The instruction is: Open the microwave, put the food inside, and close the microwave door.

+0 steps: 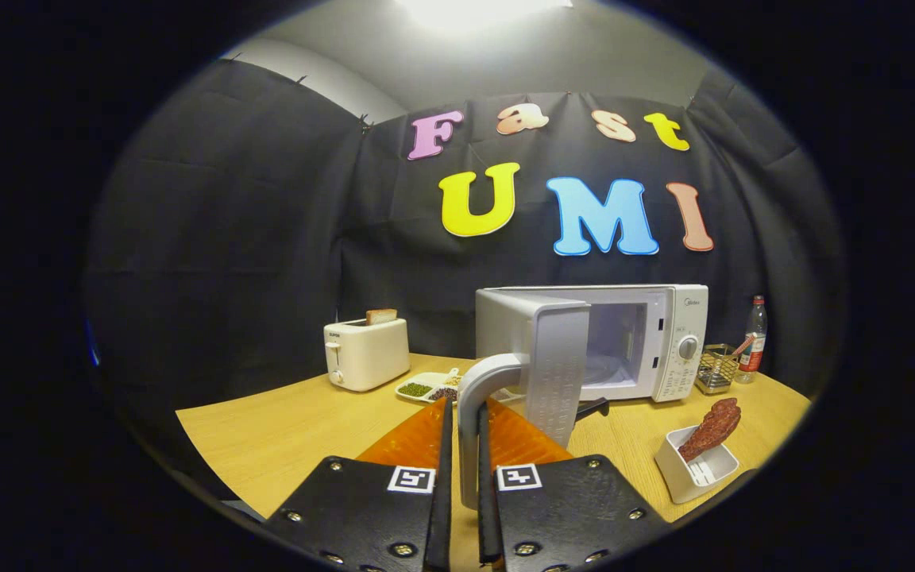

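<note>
The gripper (465, 445) is clenched on the handle (475, 397) of the microwave door (557, 357): both fingers (426, 437) press on the handle's upright bar, with only that bar's width between them. The handle curves up from between the fingers and joins the door, which stands swung wide open toward the camera, its inner face turned to the right. Beyond the door the microwave (648, 342) sits on the table (283, 437), its cavity lit and partly hidden by the door. The food (712, 429), a dark reddish piece, leans in a white dish (696, 473) to the right of the fingers, well apart from the microwave and still outside it. A dark thing pokes out under the door's lower edge; what it is cannot be made out. Left of the door lie a tray (426, 388) of small heaps, partly hidden by the handle, and a toaster (366, 352) with bread in it. Right of the microwave stand a wire basket (716, 369) and a bottle (754, 338).
</note>
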